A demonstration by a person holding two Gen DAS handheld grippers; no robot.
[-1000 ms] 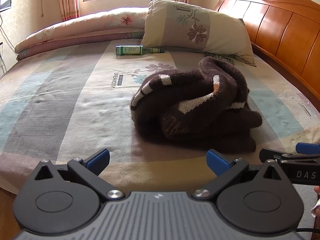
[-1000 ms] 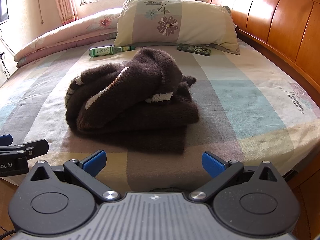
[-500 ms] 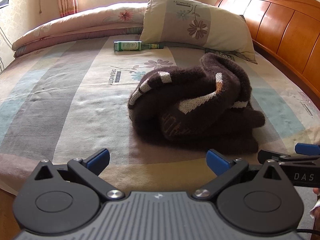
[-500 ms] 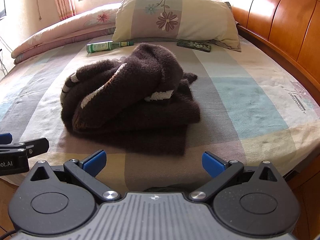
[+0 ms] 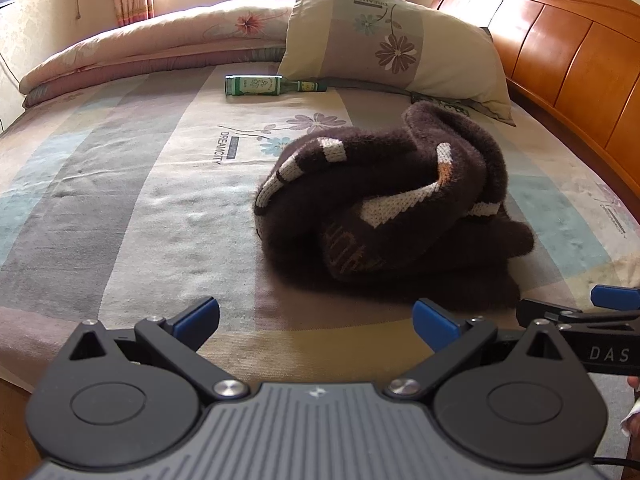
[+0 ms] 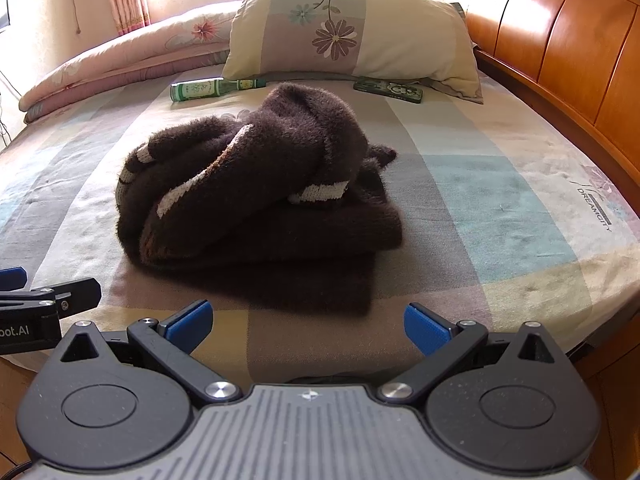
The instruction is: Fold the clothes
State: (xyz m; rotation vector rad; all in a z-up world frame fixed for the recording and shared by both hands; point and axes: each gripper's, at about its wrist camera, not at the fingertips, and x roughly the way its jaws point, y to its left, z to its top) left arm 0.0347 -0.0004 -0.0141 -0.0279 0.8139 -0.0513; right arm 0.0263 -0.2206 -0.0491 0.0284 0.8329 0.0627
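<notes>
A fuzzy dark brown sweater with white stripes [image 5: 384, 208] [image 6: 256, 192] lies bunched in a heap on the striped bed sheet [image 5: 120, 200] [image 6: 500, 200]. My left gripper [image 5: 316, 318] hovers open over the bed's near edge, short of the sweater and a little to its left, with nothing between its blue pads. My right gripper [image 6: 306, 324] is also open and empty, just in front of the sweater's near hem. Each gripper shows at the edge of the other's view.
A green glass bottle [image 5: 264, 85] [image 6: 208, 89] lies beyond the sweater near a flowered pillow [image 5: 392, 44] [image 6: 352, 28]. A dark phone-like object [image 6: 388, 90] rests by the pillow. A rolled quilt [image 5: 140, 56] runs along the far side, and a wooden headboard [image 6: 560, 40] stands at right.
Both grippers have moved slightly forward toward the sweater, which looks a little larger. Both stay open; the sweater has not moved.
</notes>
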